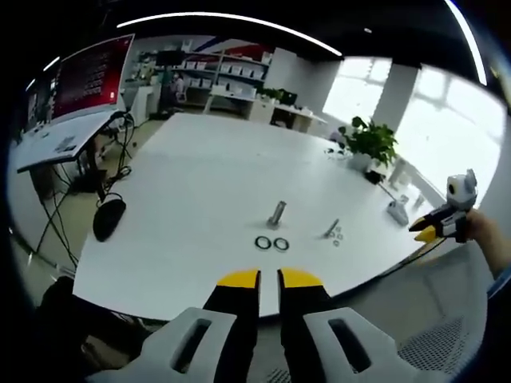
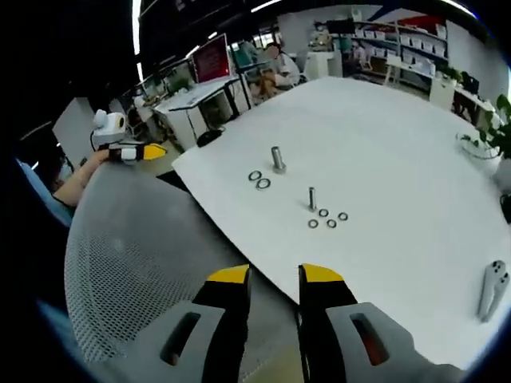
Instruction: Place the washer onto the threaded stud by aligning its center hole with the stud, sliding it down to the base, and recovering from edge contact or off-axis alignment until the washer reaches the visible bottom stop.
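Note:
On the white table (image 1: 200, 175) a large upright threaded stud (image 1: 276, 213) stands with two dark washers (image 1: 271, 242) lying flat just in front of it. A thinner stud (image 1: 331, 228) has several small washers (image 1: 338, 237) beside it. My left gripper (image 1: 269, 279) hovers off the table's near edge, its jaws slightly apart and holding nothing. The right gripper view shows the large stud (image 2: 278, 158), the two washers (image 2: 259, 179), the thin stud (image 2: 311, 198) and the small washers (image 2: 327, 218). My right gripper (image 2: 274, 278) is open and holds nothing, short of the table edge.
A black mouse (image 1: 109, 217), a potted plant (image 1: 371, 142) and a small white object (image 1: 397, 211) sit on the table. A grey mesh chair back (image 2: 136, 263) lies under my right gripper. Desks, a red monitor (image 1: 92, 76) and shelves stand beyond.

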Tool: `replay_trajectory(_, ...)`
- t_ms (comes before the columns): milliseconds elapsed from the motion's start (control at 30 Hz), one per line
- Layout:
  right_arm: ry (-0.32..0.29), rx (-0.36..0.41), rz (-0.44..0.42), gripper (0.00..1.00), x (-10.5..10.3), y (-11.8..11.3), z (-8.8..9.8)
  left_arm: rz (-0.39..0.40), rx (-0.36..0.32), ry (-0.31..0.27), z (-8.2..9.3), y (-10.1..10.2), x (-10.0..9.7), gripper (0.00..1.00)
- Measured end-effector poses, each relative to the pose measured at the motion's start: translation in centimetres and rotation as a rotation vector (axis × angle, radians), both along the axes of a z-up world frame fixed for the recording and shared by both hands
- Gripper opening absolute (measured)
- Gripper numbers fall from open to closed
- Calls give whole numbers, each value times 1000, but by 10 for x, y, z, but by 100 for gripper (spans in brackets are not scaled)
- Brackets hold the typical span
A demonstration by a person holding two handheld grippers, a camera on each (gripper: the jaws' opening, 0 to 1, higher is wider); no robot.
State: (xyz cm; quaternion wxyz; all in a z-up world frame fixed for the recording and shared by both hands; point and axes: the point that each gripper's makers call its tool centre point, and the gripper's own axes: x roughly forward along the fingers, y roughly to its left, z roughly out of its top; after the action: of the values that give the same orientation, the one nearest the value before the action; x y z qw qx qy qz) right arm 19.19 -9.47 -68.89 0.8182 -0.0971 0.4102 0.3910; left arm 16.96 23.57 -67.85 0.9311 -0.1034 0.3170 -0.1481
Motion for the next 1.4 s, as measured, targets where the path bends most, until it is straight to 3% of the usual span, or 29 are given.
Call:
replay_trajectory(233,-13,-62,81,25,14,0,-3,-12,-8,24,-3,-2,-3,3)
replay_trajectory(400,-8,-20,97,25,28,8,-1,-6,-13,22,-2,-1,-3,3)
replay_trajectory(567,-24,-153,154,25,43,-1,-20,-8,-12,28,-4,-1,-3,3)
replay_trajectory(700,16,-172,183,25,47,2,-34,-8,-16,27,-3,-1,-2,4)
replay_trajectory(833,10,-254,252,25,52,2,-50,-2,-40,12,-1,-3,-1,7)
replay_trajectory(1067,32,-282,328,25,57,17,-67,6,-35,18,-2,-1,-2,7)
replay_trajectory(1200,45,-335,388,25,60,20,-74,12,-36,21,-2,0,-2,7)
replay_trajectory(1400,41,-358,406,25,74,27,-82,19,-36,25,-3,1,-2,7)
